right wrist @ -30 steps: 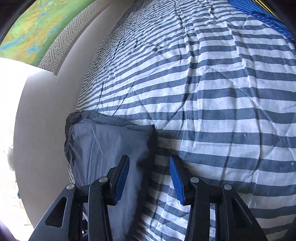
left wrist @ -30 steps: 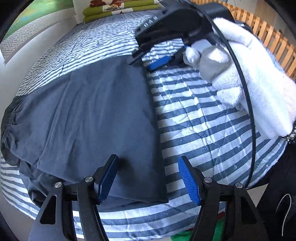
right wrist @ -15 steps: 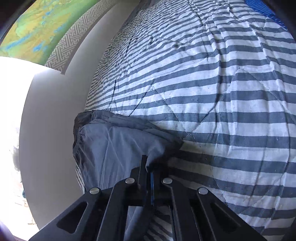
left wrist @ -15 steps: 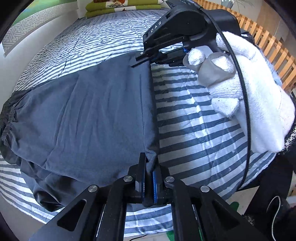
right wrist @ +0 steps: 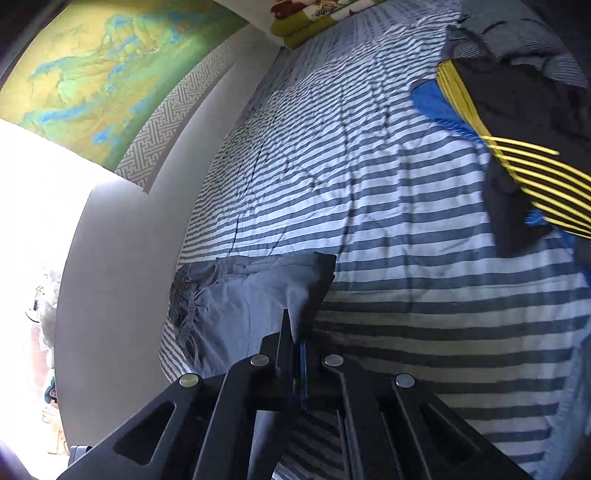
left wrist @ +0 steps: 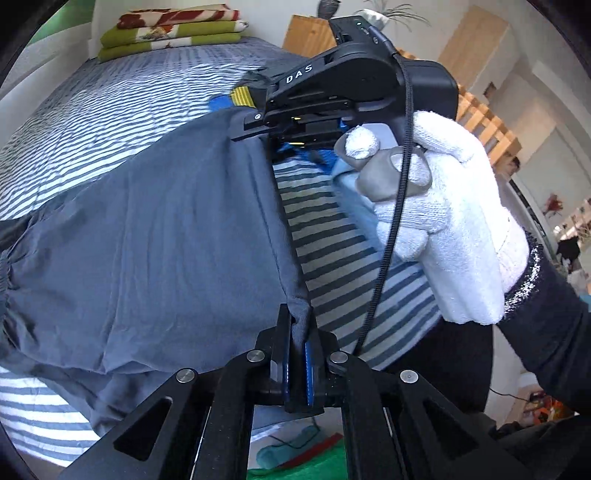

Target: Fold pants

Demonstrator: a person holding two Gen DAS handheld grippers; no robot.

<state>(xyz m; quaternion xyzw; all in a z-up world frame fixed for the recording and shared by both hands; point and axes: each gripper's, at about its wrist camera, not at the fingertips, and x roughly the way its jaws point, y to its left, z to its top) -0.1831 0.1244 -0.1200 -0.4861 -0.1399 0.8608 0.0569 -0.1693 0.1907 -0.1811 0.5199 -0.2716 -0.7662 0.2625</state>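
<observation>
**Both corners pinched, pants coming off the bed**

Left wrist view first. Left gripper clamped tight on the near corner of the grey pants, cloth bunched right between the blue pads, no gap to speak of. Right gripper visible up top in a white-gloved hand, closed on the far corner of the same edge, so that edge hangs taut between the two. Rest of the pants sagging down to the left onto the striped bedspread, gathered waistband end at far left.

Right wrist view. Same story from the other side: jaws pressed together on a fold of grey fabric, pants draping away to the left near the wall, waistband crumpled there. Other clothes piled well apart at upper right, folded blankets at the head of the bed.

Handling-wise: looks like thin, light, floppy cloth, zero stiffness, probably a bit slick, so likely to droop and slide if grabbed mid-panel. Corners and hem edges seem the right spots, pinched deep enough to catch both layers
</observation>
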